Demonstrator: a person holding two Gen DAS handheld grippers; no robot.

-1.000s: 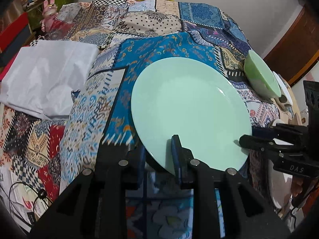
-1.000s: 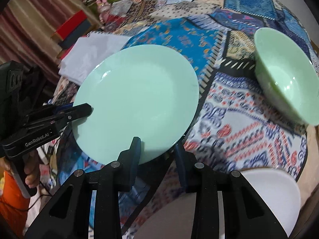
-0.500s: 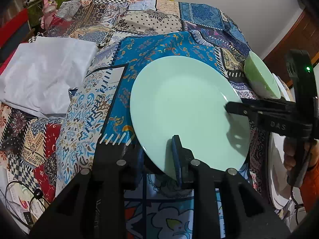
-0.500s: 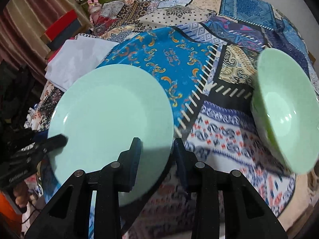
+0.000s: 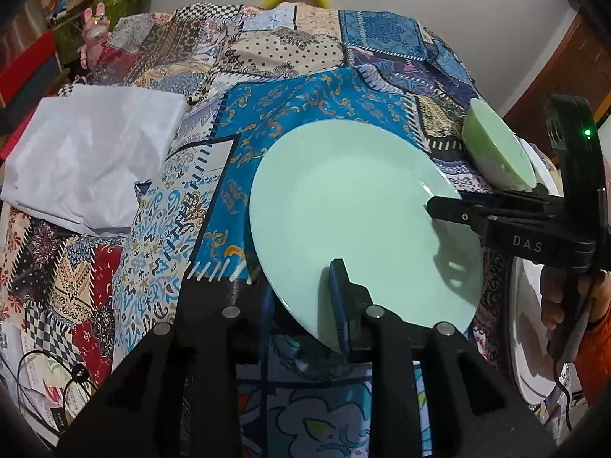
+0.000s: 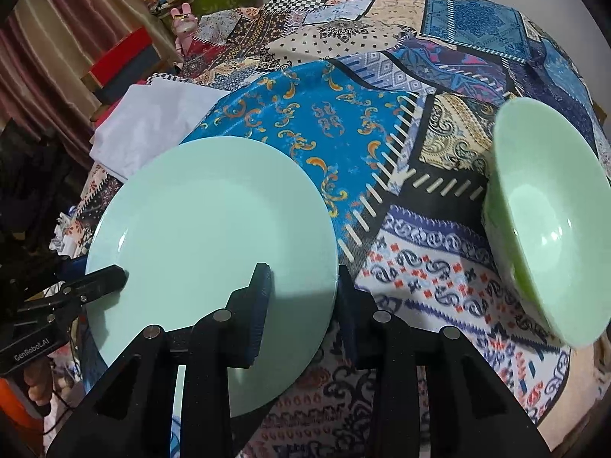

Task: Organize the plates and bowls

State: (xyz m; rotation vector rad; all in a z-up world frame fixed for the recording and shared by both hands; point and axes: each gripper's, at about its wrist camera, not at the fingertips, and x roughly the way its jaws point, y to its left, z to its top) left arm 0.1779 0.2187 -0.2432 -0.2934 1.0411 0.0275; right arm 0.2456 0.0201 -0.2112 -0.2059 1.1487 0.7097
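The left claw (image 5: 305, 297) is clenched on the near rim of the mint-green plate (image 5: 355, 206), one finger on top of the plate, the other beneath its edge. From this claw the plate spreads toward 12 o'clock and lies tilted above the patchwork cloth (image 5: 305, 103) covering the table. The right claw (image 6: 303, 294) likewise grasps the plate's rim at its 3 o'clock side, its fingers straddling the edge. In the right wrist view a green bowl (image 6: 550, 225) stands tipped on its side at 2 o'clock, well apart from the plate. A white folded cloth (image 5: 91, 160) lies at 10 o'clock.
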